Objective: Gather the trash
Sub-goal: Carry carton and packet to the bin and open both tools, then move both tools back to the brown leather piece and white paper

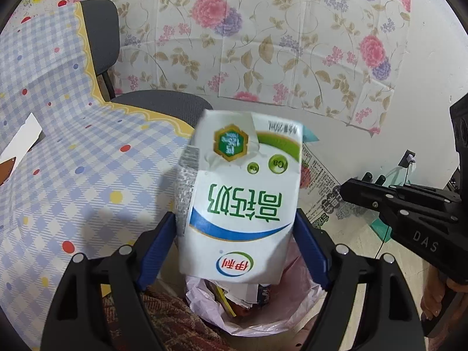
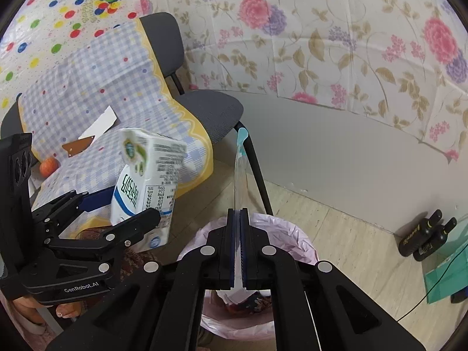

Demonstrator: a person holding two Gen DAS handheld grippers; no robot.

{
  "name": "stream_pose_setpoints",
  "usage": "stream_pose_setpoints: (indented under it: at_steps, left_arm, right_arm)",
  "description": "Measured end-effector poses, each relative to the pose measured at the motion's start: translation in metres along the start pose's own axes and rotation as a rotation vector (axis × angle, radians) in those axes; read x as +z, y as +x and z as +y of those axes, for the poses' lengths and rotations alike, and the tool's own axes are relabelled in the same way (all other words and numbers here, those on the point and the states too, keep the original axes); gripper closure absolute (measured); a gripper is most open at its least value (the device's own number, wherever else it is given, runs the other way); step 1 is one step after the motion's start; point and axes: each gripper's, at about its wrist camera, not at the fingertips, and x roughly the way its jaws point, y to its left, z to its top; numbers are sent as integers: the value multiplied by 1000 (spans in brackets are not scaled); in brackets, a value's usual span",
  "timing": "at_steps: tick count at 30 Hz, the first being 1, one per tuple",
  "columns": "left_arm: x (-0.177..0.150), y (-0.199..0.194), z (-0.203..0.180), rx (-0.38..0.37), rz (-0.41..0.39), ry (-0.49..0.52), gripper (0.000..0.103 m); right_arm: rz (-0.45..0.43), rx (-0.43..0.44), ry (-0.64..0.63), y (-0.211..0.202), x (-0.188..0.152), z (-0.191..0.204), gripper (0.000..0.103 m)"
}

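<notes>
Left wrist view: the left gripper (image 1: 234, 248) tilts down above the bin (image 1: 295, 318), jaws spread, the carton (image 1: 239, 199) between them with gaps at both pads, released; right wrist view alone shows the right gripper (image 2: 239, 251) clenched on a thin wrapper (image 2: 240, 175) over the bin.

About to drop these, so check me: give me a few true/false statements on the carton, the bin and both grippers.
1. The milk carton is between the left gripper's fingers. True.
2. The bin has no liner. False: a pink bag lines it.
3. The right gripper is empty. False: it is shut on a thin wrapper.
4. The bin already holds trash. True.
</notes>
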Motion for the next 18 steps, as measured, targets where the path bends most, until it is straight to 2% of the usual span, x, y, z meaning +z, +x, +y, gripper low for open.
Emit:
stream_pose_setpoints:
  at_steps: [3,8,18]
  left_arm:
    - [1,-1,4,-6,-6,-19,17]
    - [5,-14,12,22,-34,-34,16]
    - [14,-58,49,121,-114,-94,16]
  right_arm:
    - [24,4,12,8,-3,-3,92]
    - [25,-2,19,8,-2,-2,76]
    - [-39,37,-26,-6,23,21,75]
